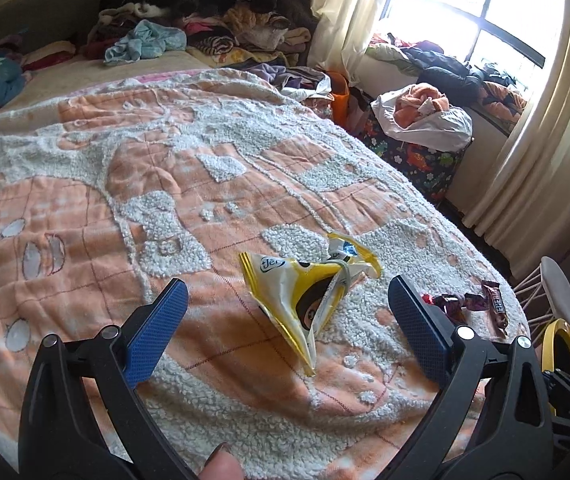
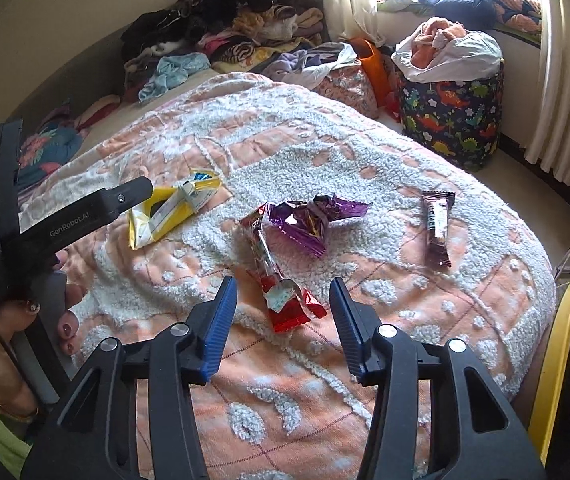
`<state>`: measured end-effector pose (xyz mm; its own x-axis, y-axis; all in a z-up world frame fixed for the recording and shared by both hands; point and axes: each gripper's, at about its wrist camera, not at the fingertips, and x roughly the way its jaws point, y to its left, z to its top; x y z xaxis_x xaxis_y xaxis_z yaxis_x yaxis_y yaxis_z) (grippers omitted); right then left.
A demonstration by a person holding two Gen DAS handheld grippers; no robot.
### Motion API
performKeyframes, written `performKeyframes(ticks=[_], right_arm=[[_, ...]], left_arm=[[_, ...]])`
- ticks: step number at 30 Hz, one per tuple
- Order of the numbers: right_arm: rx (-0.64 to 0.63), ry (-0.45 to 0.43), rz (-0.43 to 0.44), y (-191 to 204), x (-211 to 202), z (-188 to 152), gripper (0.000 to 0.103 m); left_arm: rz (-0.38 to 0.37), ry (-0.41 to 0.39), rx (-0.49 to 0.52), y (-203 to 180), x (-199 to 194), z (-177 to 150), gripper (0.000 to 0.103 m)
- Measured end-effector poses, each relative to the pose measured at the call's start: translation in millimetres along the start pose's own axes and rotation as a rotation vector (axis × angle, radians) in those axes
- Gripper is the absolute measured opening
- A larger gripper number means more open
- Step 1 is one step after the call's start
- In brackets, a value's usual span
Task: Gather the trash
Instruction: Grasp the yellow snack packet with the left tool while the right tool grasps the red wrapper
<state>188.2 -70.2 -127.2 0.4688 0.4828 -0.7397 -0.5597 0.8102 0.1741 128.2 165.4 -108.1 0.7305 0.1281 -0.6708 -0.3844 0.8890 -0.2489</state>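
Four wrappers lie on blanket [image 2: 365,160] | both grippers spread, empty | left gripper [image 1: 287,308] lines up yellow bag [image 1: 305,296], right gripper [image 2: 283,312] over red wrapper [image 2: 285,300] | next: drop and pinch

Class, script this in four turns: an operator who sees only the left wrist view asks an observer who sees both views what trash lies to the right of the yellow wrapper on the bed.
Operator: My view half hides what lies right of the yellow wrapper. What is it?
Observer: A crumpled purple wrapper, lying loose on the blanket.
Operator: And where is the right tool?
Observer: The right tool is open, and a red wrapper lies in line between its fingers, ungripped.
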Motion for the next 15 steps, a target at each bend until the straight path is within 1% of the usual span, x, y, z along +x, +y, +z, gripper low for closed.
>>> performKeyframes(ticks=[4, 5, 6, 7, 9, 10, 12, 13, 15], right_arm=[[-0.011, 0.048, 0.005, 1.8, 24.0, 1.1, 0.046], [-0.01, 0.061, 0.005, 1.5, 29.5, 0.3, 0.043], [-0.008, 0.08, 0.012, 1.0, 36.2, -0.7, 0.032], [-0.011, 0.099, 0.026, 0.7, 41.3, -2.3, 0.018], [-0.02, 0.095, 0.052, 2.5, 42.7, -5.3, 0.017], [-0.029, 0.087, 0.072, 4.8, 39.7, -6.0, 0.016], [-0.042, 0.065, 0.08, 8.7, 32.9, -7.3, 0.016], [-0.041, 0.058, 0.088, 10.1, 29.1, -8.7, 0.016], [-0.026, 0.041, 0.106, 11.1, 20.0, -12.4, 0.016]], left_arm=[[-0.014, 0.032, -0.032, 8.3, 10.1, -4.5, 0.083], [-0.019, 0.038, -0.04, 9.8, 11.9, -5.1, 0.081], [-0.02, 0.044, -0.047, 10.9, 13.7, -6.1, 0.079], [-0.024, 0.051, -0.057, 12.6, 15.9, -7.5, 0.076], [-0.027, 0.057, -0.072, 15.0, 17.3, -9.4, 0.071], [-0.03, 0.059, -0.079, 16.5, 17.9, -10.0, 0.07], [-0.044, 0.056, -0.094, 17.7, 17.3, -10.2, 0.069], [-0.045, 0.055, -0.097, 18.1, 17.0, -10.2, 0.065], [-0.051, 0.057, -0.1, 17.7, 16.8, -10.7, 0.06]])
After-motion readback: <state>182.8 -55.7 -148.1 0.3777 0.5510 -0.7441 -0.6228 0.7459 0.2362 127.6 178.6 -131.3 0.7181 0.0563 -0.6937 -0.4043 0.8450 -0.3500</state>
